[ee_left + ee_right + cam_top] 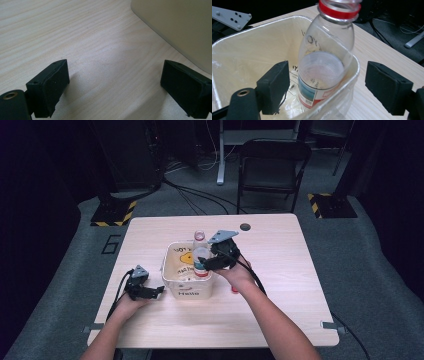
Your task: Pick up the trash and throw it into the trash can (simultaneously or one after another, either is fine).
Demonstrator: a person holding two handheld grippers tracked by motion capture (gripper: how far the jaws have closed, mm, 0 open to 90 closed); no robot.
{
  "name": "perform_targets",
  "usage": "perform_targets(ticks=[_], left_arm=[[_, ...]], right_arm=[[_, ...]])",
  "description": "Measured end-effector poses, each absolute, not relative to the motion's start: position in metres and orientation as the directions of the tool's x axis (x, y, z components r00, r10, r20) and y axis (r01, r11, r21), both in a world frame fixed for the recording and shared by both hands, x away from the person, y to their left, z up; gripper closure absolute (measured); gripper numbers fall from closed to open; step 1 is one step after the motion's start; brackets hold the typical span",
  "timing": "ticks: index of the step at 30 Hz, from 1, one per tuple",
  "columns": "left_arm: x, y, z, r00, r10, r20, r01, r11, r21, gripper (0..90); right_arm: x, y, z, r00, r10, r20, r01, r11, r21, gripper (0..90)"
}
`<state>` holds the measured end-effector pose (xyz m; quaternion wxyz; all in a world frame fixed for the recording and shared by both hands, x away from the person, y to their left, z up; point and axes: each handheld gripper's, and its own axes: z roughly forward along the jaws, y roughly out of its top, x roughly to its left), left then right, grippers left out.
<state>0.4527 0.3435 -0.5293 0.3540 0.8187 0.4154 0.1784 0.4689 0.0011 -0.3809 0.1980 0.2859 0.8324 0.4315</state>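
A cream plastic tub marked "Hello" stands at the middle of the wooden table. A clear bottle with a red neck ring, no cap and a blue, white and red label stands in the tub, leaning on its right rim. My right gripper hovers at that rim. In the right gripper view its jaws stand open on either side of the bottle, pads clear of it, above the tub. My left gripper rests open left of the tub, over bare wood, with the tub wall just beyond.
A small red object lies on the table by my right wrist. A round cable hole sits near the far edge. Beyond the table stand a dark chair and floor cables. Bare wood lies to the right and in front.
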Motion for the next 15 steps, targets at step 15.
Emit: perform_targets(ticks=[15], left_arm=[[0.453,0.344,-0.529,0.593,0.805,-0.003,0.556,-0.406,0.726,8.1]], right_arm=[[0.457,-0.031,-0.377,-0.745,0.662,-0.085,0.296,0.443,0.846,26.8]])
